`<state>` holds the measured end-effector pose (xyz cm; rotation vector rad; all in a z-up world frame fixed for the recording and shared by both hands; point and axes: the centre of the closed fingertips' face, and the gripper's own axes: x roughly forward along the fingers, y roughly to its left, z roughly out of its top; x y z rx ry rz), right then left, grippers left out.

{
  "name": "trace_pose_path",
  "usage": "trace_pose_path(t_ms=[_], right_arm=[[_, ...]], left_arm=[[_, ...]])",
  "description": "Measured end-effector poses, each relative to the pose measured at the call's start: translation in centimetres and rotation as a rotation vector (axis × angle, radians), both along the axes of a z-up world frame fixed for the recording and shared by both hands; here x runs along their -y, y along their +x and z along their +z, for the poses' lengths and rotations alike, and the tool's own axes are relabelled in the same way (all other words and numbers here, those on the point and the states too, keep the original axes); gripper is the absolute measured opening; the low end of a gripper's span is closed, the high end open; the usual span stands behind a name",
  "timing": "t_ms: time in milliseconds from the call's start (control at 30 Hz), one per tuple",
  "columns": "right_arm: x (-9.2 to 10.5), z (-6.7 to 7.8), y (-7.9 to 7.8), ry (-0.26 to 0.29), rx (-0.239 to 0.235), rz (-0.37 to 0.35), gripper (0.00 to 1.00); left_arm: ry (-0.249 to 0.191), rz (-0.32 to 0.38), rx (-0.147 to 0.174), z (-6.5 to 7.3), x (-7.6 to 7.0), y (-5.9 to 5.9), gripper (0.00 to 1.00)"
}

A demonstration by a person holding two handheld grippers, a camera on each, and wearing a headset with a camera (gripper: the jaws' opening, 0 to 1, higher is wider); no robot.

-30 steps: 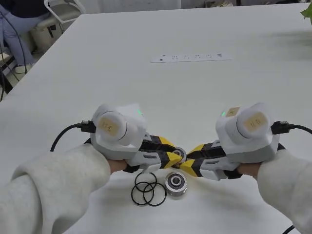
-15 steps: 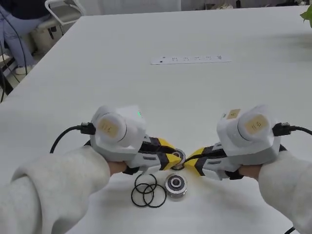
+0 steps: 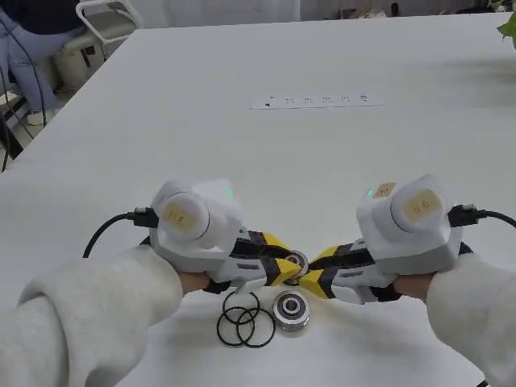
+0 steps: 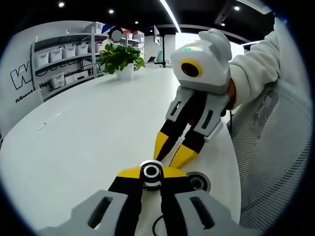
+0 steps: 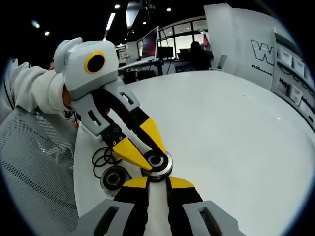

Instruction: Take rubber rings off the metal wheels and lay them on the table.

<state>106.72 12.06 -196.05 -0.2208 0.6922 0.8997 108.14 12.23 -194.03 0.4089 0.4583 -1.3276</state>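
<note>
OK, nearest your body: three black rings (image 3: pixel 244 317) lie flat and overlapping on the table (image 3: pixel 242 161). A second wheel (image 3: pixel 290 309) lies flat just beside them on their right.

Just past those, your hands sit low over the table, with your forearms angling in from both sides and pale sleeves (image 3: pixel 89 314) reaching the grips. Both grippers lie roughly level and point at each other nose to nose, forming a shallow V with the tips meeting in the middle. A black cable (image 3: pixel 105 230) runs out of each outer end.

Left gripper (image 3: pixel 284 268): jaws clamped on a wheel (image 3: pixel 297 261), one yellow tip on each side. Your left gripper view has the wheel face-on between them. Can't tell whether it clears the table.

Right gripper (image 3: pixel 313 275): comes in from the opposite side, tips right at that wheel's rim. The jaws are drawn in to a narrow gap. Can't tell whether they pinch anything.

Further out, a power strip (image 3: pixel 314 101) lies mid-table, well apart from your hands. A potted plant (image 4: pixel 119 58) stands at the far end on your right. A chair (image 3: pixel 105 16) sits off the far left corner.
</note>
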Motion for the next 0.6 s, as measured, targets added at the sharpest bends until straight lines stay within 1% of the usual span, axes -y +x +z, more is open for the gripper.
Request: trace_pose_path(t_ms=[33,67,100,200,267,333,433,533,567,600], right_arm=[[0.11,-0.02,0.00,-0.009,0.008,0.004,0.05],[0.15,0.12,0.12,-0.010,0.027,0.009,0.02],[0.09,0.06,0.05,-0.011,0.019,0.008,0.01],[0.04,0.07,0.08,-0.019,0.030,0.013,0.01],[0.07,0.04,0.13,-0.019,0.028,0.012,0.01],[0.11,-0.01,0.12,-0.020,0.020,0.005,0.01],[0.16,-0.05,0.16,-0.007,-0.010,-0.021,0.01],[0.17,-0.10,0.11,-0.004,-0.021,-0.030,0.00],[0.19,-0.11,0.15,-0.002,-0.030,-0.041,0.00],[0.41,-0.16,0.35,0.004,-0.056,-0.089,0.00]], left_arm=[[0.000,0.001,0.000,0.01,-0.02,0.01,0.08],[-0.001,0.002,-0.002,0.01,-0.02,0.02,0.08],[-0.001,0.003,-0.003,0.01,-0.02,0.01,0.08],[-0.001,0.006,-0.004,-0.01,-0.02,0.04,0.08],[-0.002,0.008,-0.006,0.01,-0.03,0.02,0.08],[-0.002,0.011,-0.008,0.00,-0.04,0.02,0.08],[-0.003,0.013,-0.007,-0.01,-0.05,0.02,0.08],[-0.004,0.013,-0.007,-0.01,-0.06,-0.03,0.08],[-0.004,0.013,-0.006,-0.01,-0.06,-0.03,0.08],[-0.003,0.012,-0.004,-0.01,-0.07,-0.03,0.08]])
